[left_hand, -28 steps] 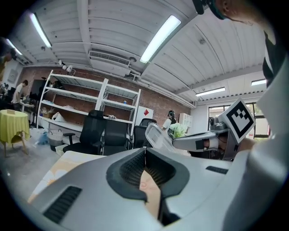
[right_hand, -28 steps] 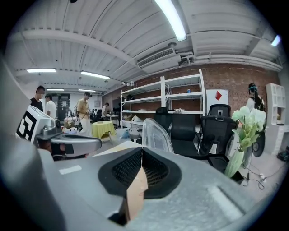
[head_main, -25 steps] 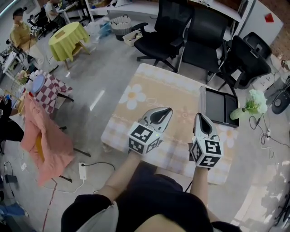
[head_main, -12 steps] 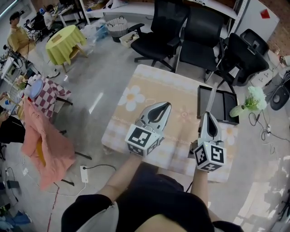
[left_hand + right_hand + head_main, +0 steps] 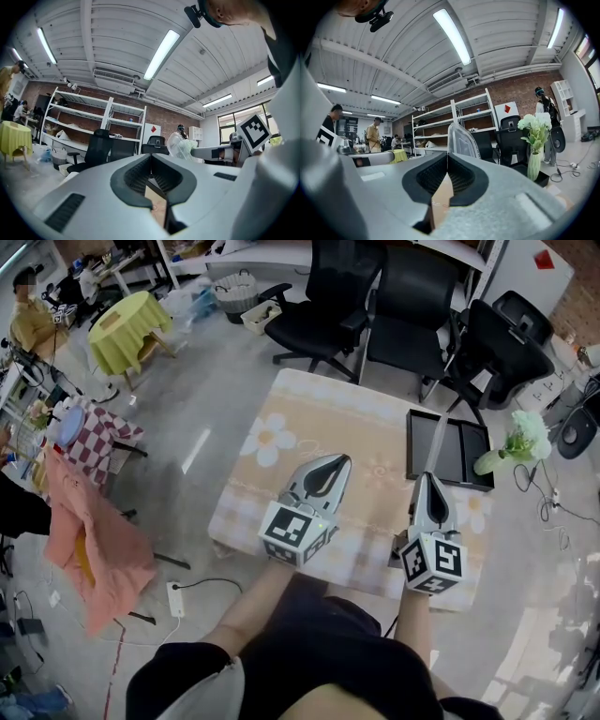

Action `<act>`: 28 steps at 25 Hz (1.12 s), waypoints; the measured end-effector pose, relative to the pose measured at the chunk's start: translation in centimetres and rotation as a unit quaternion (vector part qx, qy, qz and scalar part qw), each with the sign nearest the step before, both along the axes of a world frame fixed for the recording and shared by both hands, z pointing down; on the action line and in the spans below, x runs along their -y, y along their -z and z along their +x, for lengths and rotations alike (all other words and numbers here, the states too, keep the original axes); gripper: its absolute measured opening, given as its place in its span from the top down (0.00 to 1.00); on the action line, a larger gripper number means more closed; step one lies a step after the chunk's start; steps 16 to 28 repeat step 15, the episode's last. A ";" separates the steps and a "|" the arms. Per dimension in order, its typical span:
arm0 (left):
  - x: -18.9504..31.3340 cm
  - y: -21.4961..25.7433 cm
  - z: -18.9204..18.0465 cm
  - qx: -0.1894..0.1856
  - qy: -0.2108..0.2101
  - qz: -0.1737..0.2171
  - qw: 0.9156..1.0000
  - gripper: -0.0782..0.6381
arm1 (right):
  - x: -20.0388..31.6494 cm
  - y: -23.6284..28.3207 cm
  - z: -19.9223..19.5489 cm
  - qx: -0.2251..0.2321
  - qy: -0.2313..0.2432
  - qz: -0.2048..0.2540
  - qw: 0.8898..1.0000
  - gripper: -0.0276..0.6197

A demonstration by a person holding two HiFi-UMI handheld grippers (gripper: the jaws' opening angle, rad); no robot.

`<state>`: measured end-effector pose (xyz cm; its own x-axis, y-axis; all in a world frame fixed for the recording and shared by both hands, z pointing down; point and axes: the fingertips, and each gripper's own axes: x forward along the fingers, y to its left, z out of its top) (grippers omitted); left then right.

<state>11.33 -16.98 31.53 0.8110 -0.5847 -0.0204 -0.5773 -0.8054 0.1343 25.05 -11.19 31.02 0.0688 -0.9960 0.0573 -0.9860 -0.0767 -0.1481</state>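
Left gripper (image 5: pixel 333 465) and right gripper (image 5: pixel 425 479) are tipped higher than before, jaws pressed together, empty; the tray (image 5: pixel 464 454) is seen at 1 o'clock.

The left hand-held gripper (image 5: pixel 336 463) pointed toward one o'clock, the right hand-held gripper (image 5: pixel 425 480) toward twelve; both had their jaws pressed together.

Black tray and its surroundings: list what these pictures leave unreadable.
Clear lid: in the right gripper view its foot is hidden behind the right gripper; in the head view it is a thin sliver, so whether it stands in the black tray is unclear.
Flower vase: too small in the head view to tell what it stands on.
Table: in the left gripper view the left gripper hides all but a strip.
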 end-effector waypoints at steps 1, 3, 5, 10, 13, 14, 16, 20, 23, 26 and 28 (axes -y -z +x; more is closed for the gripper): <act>0.0 -0.2 0.0 0.002 0.000 -0.002 1.000 0.87 | 0.0 -0.2 0.0 0.000 -0.001 -0.002 1.000 0.94; 0.1 -0.6 -0.1 0.004 0.002 -0.007 1.000 0.87 | 0.0 -0.4 0.1 0.001 -0.003 -0.003 1.000 0.94; 0.2 -1.0 -0.2 0.004 0.005 -0.012 1.000 0.87 | 0.0 -0.6 0.1 0.001 -0.004 -0.005 1.000 0.94; 0.3 -1.6 -0.2 0.009 0.008 -0.018 1.000 0.87 | -0.1 -1.3 0.3 0.000 -0.005 -0.013 1.000 0.94; 0.5 -1.7 -0.2 0.009 0.009 -0.020 1.000 0.87 | 0.0 -1.3 0.4 -0.001 -0.004 -0.014 1.000 0.94; 0.6 -1.7 -0.1 0.009 0.010 -0.020 1.000 0.87 | 0.0 -1.3 0.4 -0.001 -0.003 -0.014 1.000 0.94; 0.6 -1.7 -0.1 0.009 0.010 -0.020 1.000 0.87 | 0.1 -1.3 0.4 -0.002 -0.002 -0.014 1.000 0.94; 0.6 -1.7 -0.1 0.009 0.010 -0.020 1.000 0.87 | 0.1 -1.3 0.4 -0.002 -0.002 -0.014 1.000 0.94; 0.6 -1.7 -0.1 0.009 0.010 -0.020 1.000 0.87 | 0.1 -1.3 0.4 -0.002 -0.002 -0.014 1.000 0.94; 0.6 -1.7 -0.1 0.009 0.010 -0.020 1.000 0.87 | 0.1 -1.3 0.4 -0.002 -0.002 -0.014 1.000 0.94; 0.6 -1.7 -0.1 0.009 0.010 -0.020 1.000 0.87 | 0.1 -1.3 0.4 -0.002 -0.002 -0.014 1.000 0.94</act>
